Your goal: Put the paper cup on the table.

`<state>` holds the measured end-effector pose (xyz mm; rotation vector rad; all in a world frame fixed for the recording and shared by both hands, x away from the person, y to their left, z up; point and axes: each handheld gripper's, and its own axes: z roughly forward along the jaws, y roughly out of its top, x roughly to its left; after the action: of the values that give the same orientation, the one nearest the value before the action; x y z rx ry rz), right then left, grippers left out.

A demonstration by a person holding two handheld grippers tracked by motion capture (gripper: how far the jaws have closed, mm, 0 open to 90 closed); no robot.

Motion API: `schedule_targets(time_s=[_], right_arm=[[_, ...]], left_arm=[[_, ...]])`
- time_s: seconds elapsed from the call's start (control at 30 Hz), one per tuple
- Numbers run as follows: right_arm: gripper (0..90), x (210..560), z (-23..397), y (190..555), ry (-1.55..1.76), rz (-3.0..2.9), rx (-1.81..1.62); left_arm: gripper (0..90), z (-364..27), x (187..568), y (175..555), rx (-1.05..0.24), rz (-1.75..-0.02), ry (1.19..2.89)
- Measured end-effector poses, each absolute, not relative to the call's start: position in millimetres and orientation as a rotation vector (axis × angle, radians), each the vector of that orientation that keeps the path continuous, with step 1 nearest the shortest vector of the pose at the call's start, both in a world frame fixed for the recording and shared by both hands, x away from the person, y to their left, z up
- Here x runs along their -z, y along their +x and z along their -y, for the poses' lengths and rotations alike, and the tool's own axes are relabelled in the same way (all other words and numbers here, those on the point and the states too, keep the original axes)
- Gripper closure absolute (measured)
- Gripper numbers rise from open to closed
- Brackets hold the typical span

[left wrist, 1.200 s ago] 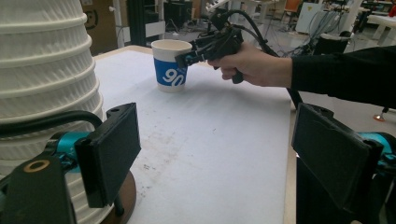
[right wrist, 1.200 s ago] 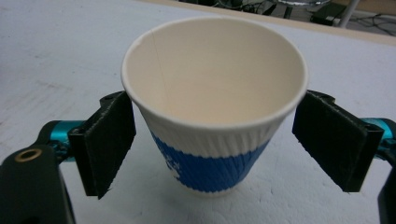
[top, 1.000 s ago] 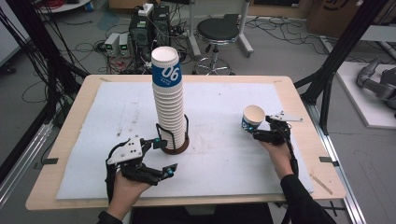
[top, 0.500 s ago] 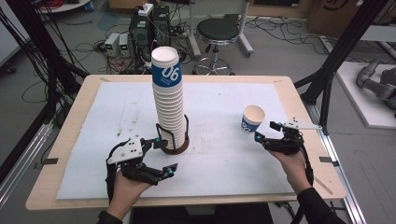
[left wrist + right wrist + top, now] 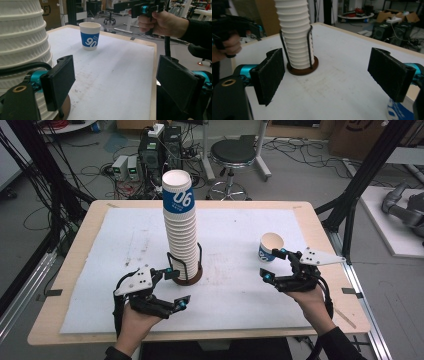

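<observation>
So I've got both sets of jaws spread wide and empty, my right gripper (image 5: 274,266) just beside the lone upright cup (image 5: 270,247) at the table's right, while my left gripper (image 5: 176,289) sits by the tall cup stack (image 5: 181,235).

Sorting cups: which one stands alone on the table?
The single cup near the right gripper; the others are nested in the stack in the holder.

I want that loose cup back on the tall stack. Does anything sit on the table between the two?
Nothing visible does. Between the single cup and the cup stack lies only bare white mat. The right gripper sits open beside the cup.
</observation>
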<state>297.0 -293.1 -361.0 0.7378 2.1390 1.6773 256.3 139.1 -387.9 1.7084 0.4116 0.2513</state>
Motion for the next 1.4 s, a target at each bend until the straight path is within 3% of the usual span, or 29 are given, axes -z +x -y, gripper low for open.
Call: schedule_targets(time_s=[0.4,0.9,1.4], right_arm=[[14.6,345.4,266.6,290.8,0.549,-2.193,-1.829],[14.7,325.0,277.2,281.1,0.459,-2.201,-1.878],[14.6,327.7,277.9,283.0,0.450,-2.229,-1.879]], left_arm=[[15.4,-138.6,378.9,258.9,-0.237,-0.414,1.682],[15.4,-132.0,367.4,256.6,-0.239,-0.381,1.660],[15.4,-138.2,364.8,255.5,-0.238,-0.391,1.631]])
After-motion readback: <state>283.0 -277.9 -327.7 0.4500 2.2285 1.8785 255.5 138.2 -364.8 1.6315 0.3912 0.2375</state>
